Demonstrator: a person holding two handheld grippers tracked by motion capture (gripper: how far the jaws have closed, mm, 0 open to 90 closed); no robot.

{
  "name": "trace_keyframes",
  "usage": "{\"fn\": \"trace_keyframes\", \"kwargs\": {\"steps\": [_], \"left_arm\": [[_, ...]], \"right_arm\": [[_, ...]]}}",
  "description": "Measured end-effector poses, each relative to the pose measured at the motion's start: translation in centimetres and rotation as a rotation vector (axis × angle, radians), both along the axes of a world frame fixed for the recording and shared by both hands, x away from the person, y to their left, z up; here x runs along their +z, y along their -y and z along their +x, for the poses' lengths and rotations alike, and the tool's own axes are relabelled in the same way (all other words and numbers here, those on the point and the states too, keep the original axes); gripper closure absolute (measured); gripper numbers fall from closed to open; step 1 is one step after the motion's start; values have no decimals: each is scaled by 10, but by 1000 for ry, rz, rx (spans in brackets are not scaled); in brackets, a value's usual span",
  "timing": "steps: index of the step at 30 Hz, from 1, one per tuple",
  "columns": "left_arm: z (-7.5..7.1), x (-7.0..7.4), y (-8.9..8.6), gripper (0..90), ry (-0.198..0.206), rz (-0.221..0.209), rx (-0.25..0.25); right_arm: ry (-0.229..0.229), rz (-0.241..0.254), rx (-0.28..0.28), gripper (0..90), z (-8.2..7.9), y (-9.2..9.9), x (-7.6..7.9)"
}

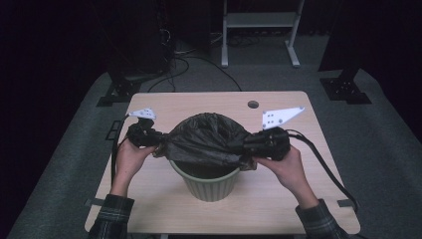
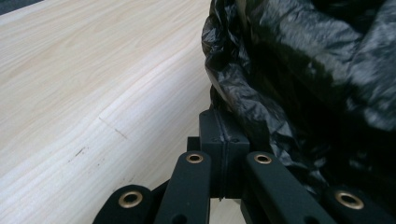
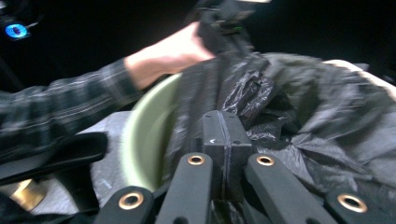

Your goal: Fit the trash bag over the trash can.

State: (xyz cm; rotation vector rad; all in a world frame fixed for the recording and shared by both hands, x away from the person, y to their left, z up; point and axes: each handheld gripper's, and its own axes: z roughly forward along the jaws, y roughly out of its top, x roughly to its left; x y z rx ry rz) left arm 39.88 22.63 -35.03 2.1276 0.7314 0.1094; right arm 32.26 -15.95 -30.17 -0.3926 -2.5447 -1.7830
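Seen from the high view: black bin bag (image 1: 209, 139) stretched over the mouth of the green ribbed bin (image 1: 209, 181), standing near the middle of the table (image 1: 278, 199), left tool (image 1: 160, 143) at one side of the bag, right tool (image 1: 249, 147) at the other, each gripped by a hand. Bag lifted above the rim at the front, a strip of green rim bare beneath.

Added by the left gripper view: left tool (image 2: 223, 135) with jaws together, clamped on a crumpled fold of bag (image 2: 303, 79), pale wood table (image 2: 93, 84) lying bare to one side.

Added by the right gripper view: right tool (image 3: 223, 135) with jaws together, bag plastic (image 3: 289, 121) bunched around the tips, pinched as far as can be made out; green bin rim (image 3: 144, 135) curving just beside, plaid sleeve (image 3: 60, 107) and other hand (image 3: 163, 56) beyond.

Bare wood all round the bin, widest at the near edge; table edges well apart from both tools.
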Motion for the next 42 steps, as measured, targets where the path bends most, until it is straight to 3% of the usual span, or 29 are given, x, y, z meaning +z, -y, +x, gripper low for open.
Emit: {"fn": "trace_keyframes", "kwargs": {"steps": [6,9,14,18,26,28,36,39,42], "left_arm": [[-2,-11,-3,900,-26,-1,5],[-2,-16,-3,900,-34,2,3],[-3,-26,-5,900,-51,9,13],[-2,-37,-5,900,-66,19,27],[9,-68,-3,900,-123,41,51],[11,-75,0,900,-138,54,52],[14,-87,8,900,-150,77,58],[18,-94,11,900,-163,133,66],[18,-103,11,900,-184,138,68]], "right_arm": [[11,28,99,898,-44,1,-6],[13,1,128,898,-62,4,-16],[-28,-55,160,898,-78,9,-46],[-64,-126,106,898,-71,16,-72],[-86,-265,-45,899,-44,27,-110],[-111,-270,-68,899,-37,31,-118],[-143,-325,-148,899,-25,43,-138],[-150,-355,-173,899,-21,45,-144],[-157,-407,-186,899,-19,42,-152]]}}
